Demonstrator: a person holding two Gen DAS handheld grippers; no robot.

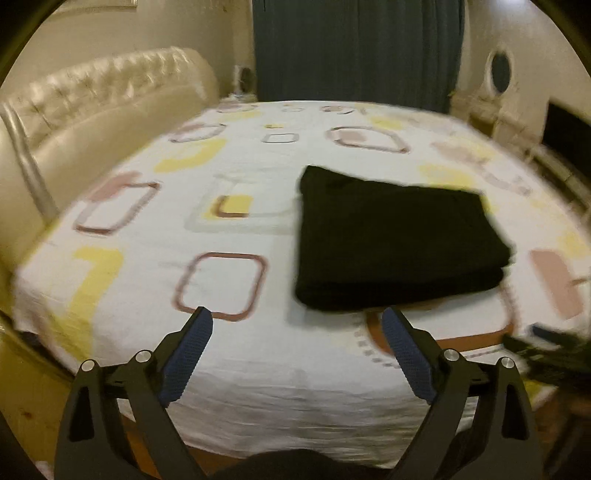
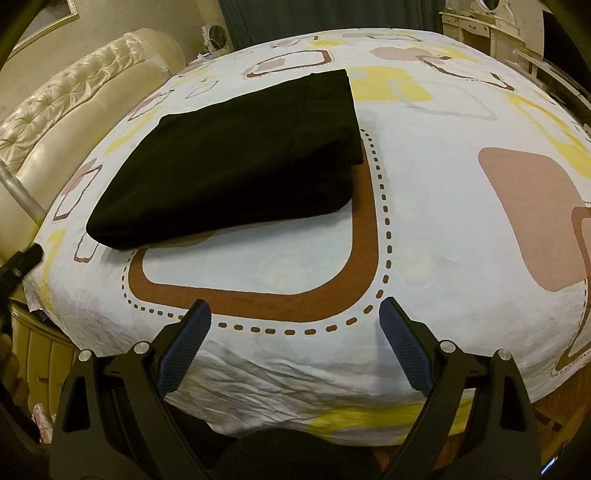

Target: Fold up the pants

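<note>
The black pants (image 1: 399, 240) lie folded into a thick rectangle on the patterned bedsheet (image 1: 229, 369), right of centre in the left wrist view. My left gripper (image 1: 297, 321) hovers open over the sheet's near edge, just short of the bundle, with nothing between its blue pads. The right wrist view shows the same pants (image 2: 236, 166) at upper left, layers stacked at their right end. My right gripper (image 2: 295, 314) stands open above the brown rounded print, a short way in front of the bundle, touching nothing.
A cream tufted headboard (image 1: 92, 110) runs along the left. A dark curtain (image 1: 354, 48) hangs behind the bed and white furniture (image 2: 487, 26) stands at the far right. The other gripper's dark body (image 1: 546, 347) shows at the right edge.
</note>
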